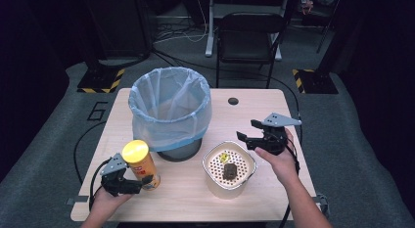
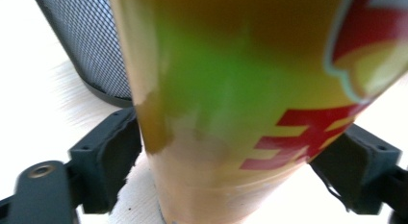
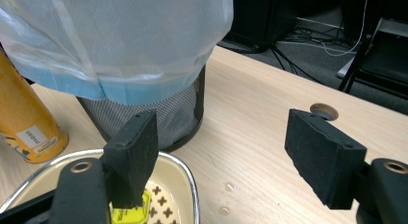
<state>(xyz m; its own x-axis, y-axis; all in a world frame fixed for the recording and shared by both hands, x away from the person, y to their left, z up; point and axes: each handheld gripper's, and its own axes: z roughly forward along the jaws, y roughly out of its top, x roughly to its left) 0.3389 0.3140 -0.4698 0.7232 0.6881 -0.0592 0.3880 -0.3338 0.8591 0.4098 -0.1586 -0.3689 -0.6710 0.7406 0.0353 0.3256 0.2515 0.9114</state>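
Yellow-lidded chip can (image 1: 142, 165) sits pinched in the left gripper (image 1: 133, 184) — grasp step; next, lift toward the lined bin (image 1: 170, 110) — right gripper (image 1: 248, 136) spread, empty.

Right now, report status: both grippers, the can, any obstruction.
Left gripper jaws against the yellow-lidded chip can, upright. Right gripper open, empty, over the cream container's rim. Lined mesh bin just behind the can.

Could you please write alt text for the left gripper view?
A tall yellow cardboard snack canister with red lettering stands between the left gripper's two black jaws, which touch its sides. Behind it, a black mesh waste bin rests on the pale wooden table.
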